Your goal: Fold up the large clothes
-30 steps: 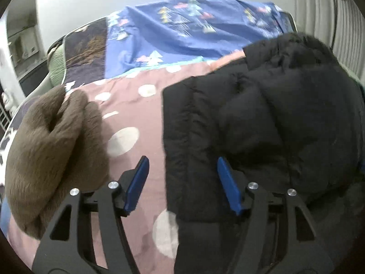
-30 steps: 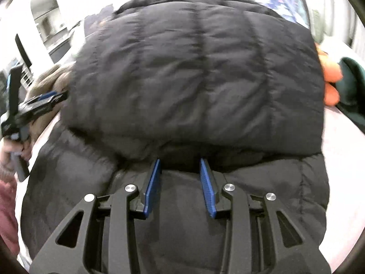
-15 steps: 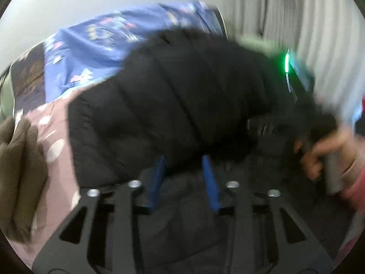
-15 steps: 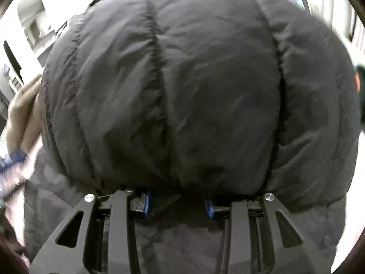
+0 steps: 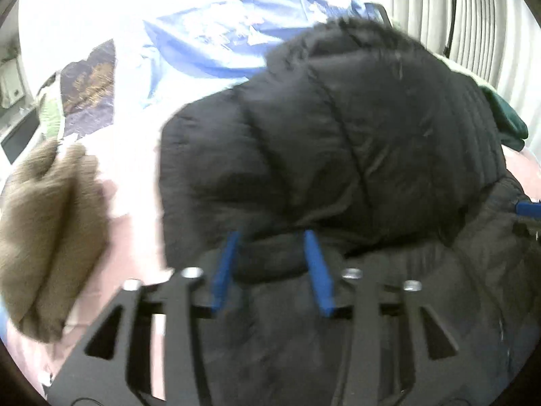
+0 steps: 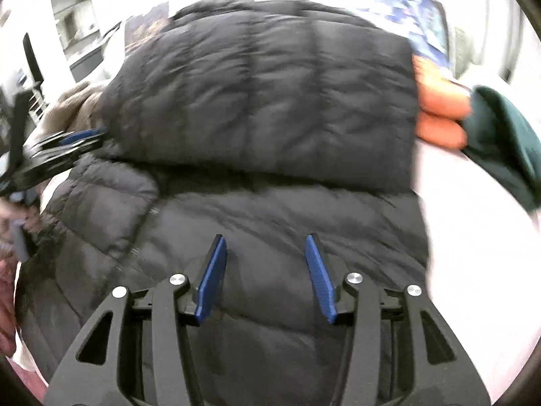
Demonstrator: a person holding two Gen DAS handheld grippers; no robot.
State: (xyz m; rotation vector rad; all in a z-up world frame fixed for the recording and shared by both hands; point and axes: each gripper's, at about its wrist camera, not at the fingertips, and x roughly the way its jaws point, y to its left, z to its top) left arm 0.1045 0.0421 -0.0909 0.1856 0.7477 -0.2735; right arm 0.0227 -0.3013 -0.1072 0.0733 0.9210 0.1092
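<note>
Jaws, right gripper [image 6: 263, 270]: spread, nothing between them; they have just been opening. They hang over the near, lower panel of the black puffer jacket [image 6: 270, 118], at lower centre of the right wrist view.
Jaws, left gripper [image 5: 274, 264]: half spread and just opened further. A roll of the jacket's folded edge sits between them at lower centre of the left wrist view; blur hides whether the blue pads [image 5: 318, 270] press it.
Jacket: lies on the bed [image 6: 473, 237], filling the middle of both views.
Fold: the upper half is doubled toward the cameras, and its edge runs left to right across mid frame.
Nearer hand: the left, at that edge, by my reading.
Beyond, left: brown fleece [image 5: 44, 237].
Beyond, right: orange cloth [image 6: 436, 115] and dark green garment [image 6: 507, 142].
Far: blue printed sheet [image 5: 236, 44].
</note>
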